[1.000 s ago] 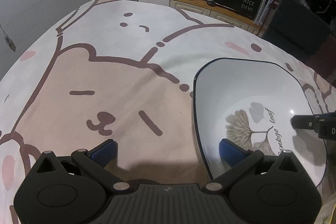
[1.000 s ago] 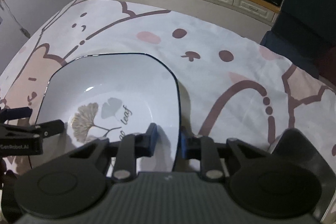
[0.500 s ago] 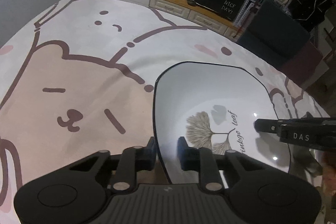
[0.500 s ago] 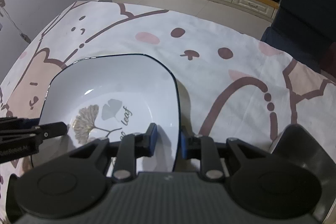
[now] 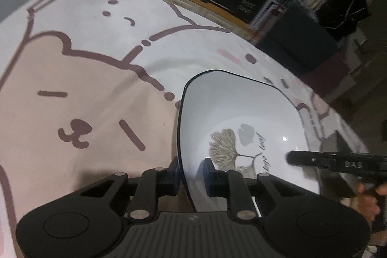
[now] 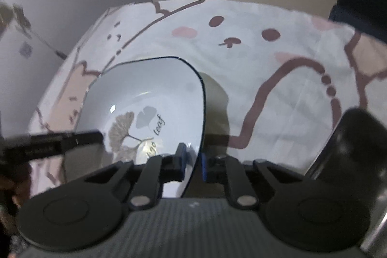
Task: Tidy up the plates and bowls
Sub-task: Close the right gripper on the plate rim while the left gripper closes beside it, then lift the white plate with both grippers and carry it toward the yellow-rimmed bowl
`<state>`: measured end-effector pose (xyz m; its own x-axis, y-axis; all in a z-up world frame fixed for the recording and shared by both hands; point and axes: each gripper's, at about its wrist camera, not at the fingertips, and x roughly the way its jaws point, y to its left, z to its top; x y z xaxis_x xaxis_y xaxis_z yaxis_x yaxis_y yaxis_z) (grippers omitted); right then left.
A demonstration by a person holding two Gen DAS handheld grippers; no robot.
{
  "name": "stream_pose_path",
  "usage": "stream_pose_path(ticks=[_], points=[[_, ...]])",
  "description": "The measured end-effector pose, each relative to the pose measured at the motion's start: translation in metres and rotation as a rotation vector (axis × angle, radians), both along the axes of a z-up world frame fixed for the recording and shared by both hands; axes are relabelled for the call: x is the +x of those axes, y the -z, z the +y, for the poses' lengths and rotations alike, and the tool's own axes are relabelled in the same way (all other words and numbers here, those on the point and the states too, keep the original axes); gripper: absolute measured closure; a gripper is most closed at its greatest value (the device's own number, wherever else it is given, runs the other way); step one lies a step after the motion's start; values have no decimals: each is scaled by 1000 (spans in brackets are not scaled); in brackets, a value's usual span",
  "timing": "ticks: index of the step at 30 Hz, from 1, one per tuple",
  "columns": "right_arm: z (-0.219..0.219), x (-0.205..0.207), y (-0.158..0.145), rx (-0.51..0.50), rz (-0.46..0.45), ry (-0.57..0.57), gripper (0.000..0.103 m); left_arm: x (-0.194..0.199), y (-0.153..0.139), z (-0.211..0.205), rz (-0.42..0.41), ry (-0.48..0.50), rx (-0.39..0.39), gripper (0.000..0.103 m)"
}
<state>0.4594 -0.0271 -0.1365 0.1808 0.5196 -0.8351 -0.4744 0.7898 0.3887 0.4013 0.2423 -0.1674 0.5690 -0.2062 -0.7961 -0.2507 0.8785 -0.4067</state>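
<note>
Left gripper [image 5: 191,171] astride the near-left rim of the plate [image 5: 241,113], jaws closing, one blue pad outside the dark edge and one inside, a sliver of gap on the inner side. Right gripper [image 6: 193,161] likewise closing over the opposite rim, pads almost touching the glaze; seen from the left wrist as a black bar [image 5: 333,163] across the plate's right side. Plate on the cartoon-bear tablecloth [image 5: 84,88], tipped up slightly on its right side, judging by the shadow beneath in the right wrist view. Risks: glazed rim sliding out of narrow pads if lifted before both grips seat; uneven lift tilting the plate; cloth dragged along. Against a second earlier: left jaws then wide open beside the plate, now narrowed over its rim; right jaws tighter too; both views more blurred.
</note>
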Motion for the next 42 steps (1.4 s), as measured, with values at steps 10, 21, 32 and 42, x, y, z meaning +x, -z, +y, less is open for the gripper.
stream_pose_path(ticks=[10, 21, 32, 42], points=[[-5, 14, 16, 87, 44, 21, 91, -1, 14, 24, -37, -41, -182, 93], [-12, 7, 11, 100, 5, 41, 91, -3, 4, 15, -36, -9, -91, 92], [-10, -1, 3, 109, -27, 23, 90, -13, -21, 15, -73, -22, -40, 91], [-48, -38, -61, 168, -136, 38, 91, -42, -92, -27, -201, 45, -9, 91]])
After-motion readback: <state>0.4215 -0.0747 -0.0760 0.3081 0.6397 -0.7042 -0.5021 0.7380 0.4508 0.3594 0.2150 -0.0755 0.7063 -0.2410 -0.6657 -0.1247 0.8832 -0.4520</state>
